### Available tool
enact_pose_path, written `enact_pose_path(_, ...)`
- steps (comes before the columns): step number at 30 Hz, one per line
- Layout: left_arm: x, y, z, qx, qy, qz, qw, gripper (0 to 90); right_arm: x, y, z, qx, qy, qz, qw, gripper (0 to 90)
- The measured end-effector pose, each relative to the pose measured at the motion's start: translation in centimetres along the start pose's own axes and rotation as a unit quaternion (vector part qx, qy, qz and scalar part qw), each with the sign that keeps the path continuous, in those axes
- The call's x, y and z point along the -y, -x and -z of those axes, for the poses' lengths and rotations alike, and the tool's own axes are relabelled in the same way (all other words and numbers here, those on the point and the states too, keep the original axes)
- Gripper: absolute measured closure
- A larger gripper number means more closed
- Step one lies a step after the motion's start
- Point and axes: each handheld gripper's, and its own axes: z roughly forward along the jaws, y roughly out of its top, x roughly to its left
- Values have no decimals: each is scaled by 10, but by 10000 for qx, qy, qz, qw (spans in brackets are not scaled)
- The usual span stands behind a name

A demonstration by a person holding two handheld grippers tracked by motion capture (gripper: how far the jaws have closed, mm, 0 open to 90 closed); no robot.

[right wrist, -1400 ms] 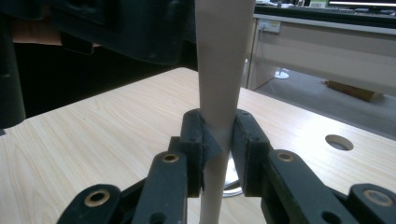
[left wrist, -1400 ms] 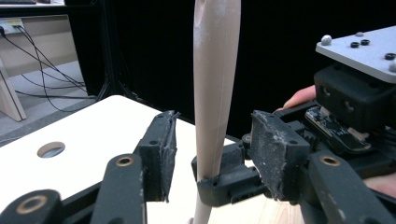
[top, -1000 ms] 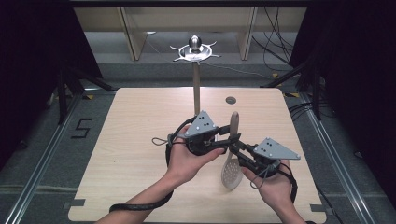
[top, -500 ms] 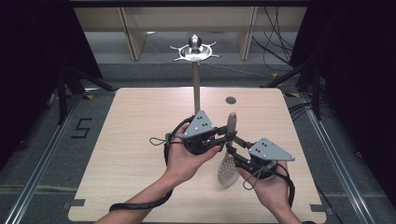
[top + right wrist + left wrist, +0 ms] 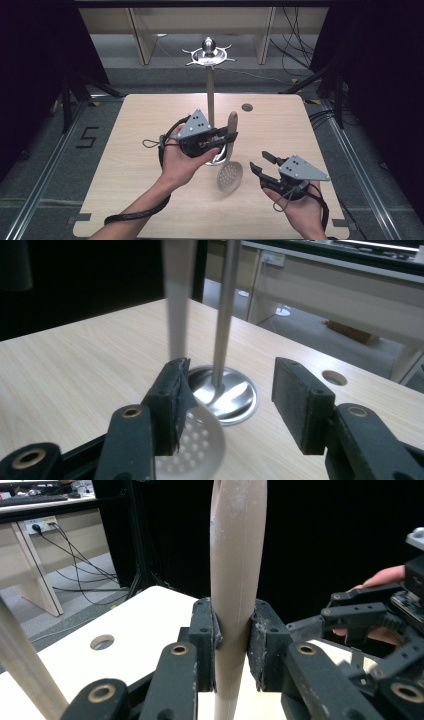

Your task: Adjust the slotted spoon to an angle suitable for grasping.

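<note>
A slotted spoon with a pale wooden handle [image 5: 232,121] and a round perforated head [image 5: 229,176] hangs upright above the table. My left gripper [image 5: 230,138] is shut on the middle of its handle [image 5: 235,580], whose sides the pads [image 5: 206,630] press. To the right of the spoon head, my right gripper [image 5: 259,162] stands open and apart from it. In the right gripper view the jaws [image 5: 230,405] are wide apart with nothing between them, and the perforated head [image 5: 195,440] hangs just past the left pad.
A metal stand rises from the wooden table [image 5: 125,150]: a thin pole [image 5: 210,100], a hooked crown [image 5: 209,52], and a round shiny base [image 5: 232,395] behind the spoon. A small hole [image 5: 247,107] lies at the table's far side. Dark floor surrounds the table.
My right gripper has drawn back from the spoon head, to the right and toward the front edge, and now stands open. The left gripper still holds the spoon by its handle.
</note>
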Motion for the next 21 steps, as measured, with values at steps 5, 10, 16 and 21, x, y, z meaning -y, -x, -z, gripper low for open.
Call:
enact_pose_path(5,-2,-6,6,25,18,-55,10000,740,8,8,2,30,-17,-257,9997,495)
enact_pose_path(10,-5,-14,11,150,36,-137,9998,740,17,16,0,-8,-58,-260,9996,495)
enact_pose_path(16,-8,-24,17,253,98,-175,9995,740,30,28,0,96,-321,-434,9985,495)
enact_pose_path(21,-11,-32,21,299,149,-164,9993,740,40,42,-1,328,-413,-408,9978,492)
